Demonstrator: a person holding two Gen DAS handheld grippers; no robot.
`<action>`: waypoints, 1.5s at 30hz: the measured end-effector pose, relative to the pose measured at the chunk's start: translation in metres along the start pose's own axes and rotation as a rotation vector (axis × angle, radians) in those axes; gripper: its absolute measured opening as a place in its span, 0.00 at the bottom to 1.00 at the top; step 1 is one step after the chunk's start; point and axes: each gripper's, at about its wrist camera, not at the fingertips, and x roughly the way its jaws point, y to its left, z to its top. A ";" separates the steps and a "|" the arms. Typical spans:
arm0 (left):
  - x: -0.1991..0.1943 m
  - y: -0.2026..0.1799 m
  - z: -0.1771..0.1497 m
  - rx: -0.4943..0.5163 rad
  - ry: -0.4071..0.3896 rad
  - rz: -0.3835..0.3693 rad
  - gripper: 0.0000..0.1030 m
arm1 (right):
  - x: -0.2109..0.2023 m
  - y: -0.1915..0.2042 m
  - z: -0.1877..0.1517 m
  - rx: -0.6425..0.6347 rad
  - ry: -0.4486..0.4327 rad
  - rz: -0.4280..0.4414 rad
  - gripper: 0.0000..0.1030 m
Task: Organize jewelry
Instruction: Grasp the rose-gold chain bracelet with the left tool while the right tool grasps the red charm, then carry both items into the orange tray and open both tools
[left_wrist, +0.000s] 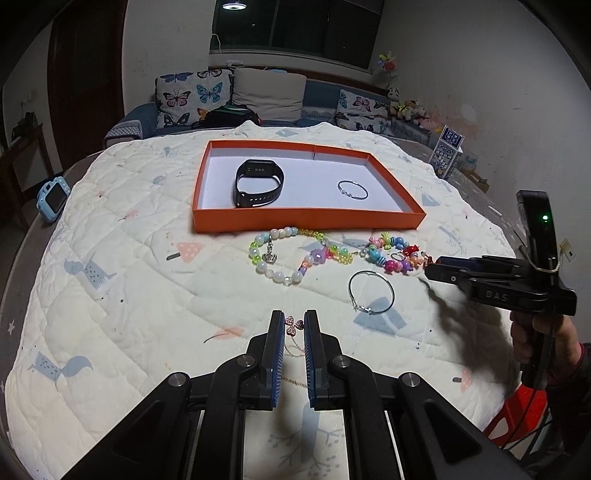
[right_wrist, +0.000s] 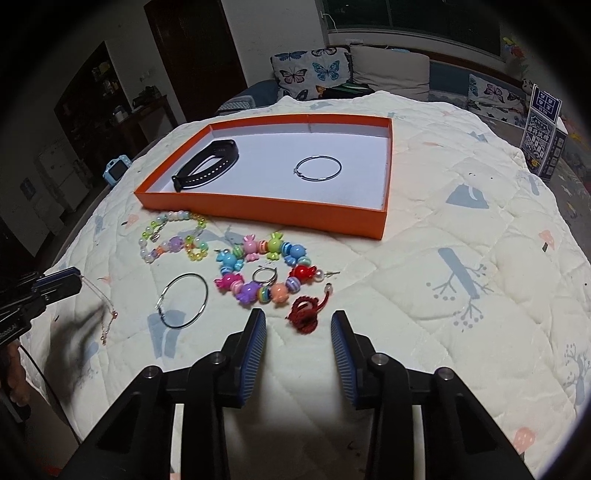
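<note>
In the left wrist view, the left gripper (left_wrist: 294, 325) at lower centre has its jaws drawn narrow on a thin rose-gold chain necklace (left_wrist: 294, 325), whose small bow-shaped pendant sits between the tips while the chain trails down between the fingers. Seen from the right wrist view, that necklace hangs from the gripper at the left edge, its lower end near the white quilted blanket (right_wrist: 461, 236). The right gripper (right_wrist: 298, 322) at lower centre stands partly open, holding nothing, its tips on either side of a red cord bracelet (right_wrist: 306, 312) lying on the blanket. Above it lie a candy-bead bracelet (right_wrist: 264, 271) and a pastel bead bracelet (right_wrist: 173, 236), with a silver hoop (right_wrist: 183, 301) at left. In the upper centre, the orange tray (right_wrist: 258, 212) holds a black smartwatch (right_wrist: 207, 164) and another hoop (right_wrist: 317, 168).
</note>
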 end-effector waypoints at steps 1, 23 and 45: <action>0.001 0.000 0.001 0.004 -0.001 0.002 0.10 | 0.001 0.000 0.001 -0.001 0.001 0.000 0.35; -0.047 -0.022 0.108 0.100 -0.196 -0.013 0.10 | -0.040 0.005 0.046 -0.034 -0.132 0.029 0.17; -0.039 -0.039 0.240 0.194 -0.267 -0.021 0.10 | -0.024 -0.005 0.103 -0.043 -0.180 0.039 0.17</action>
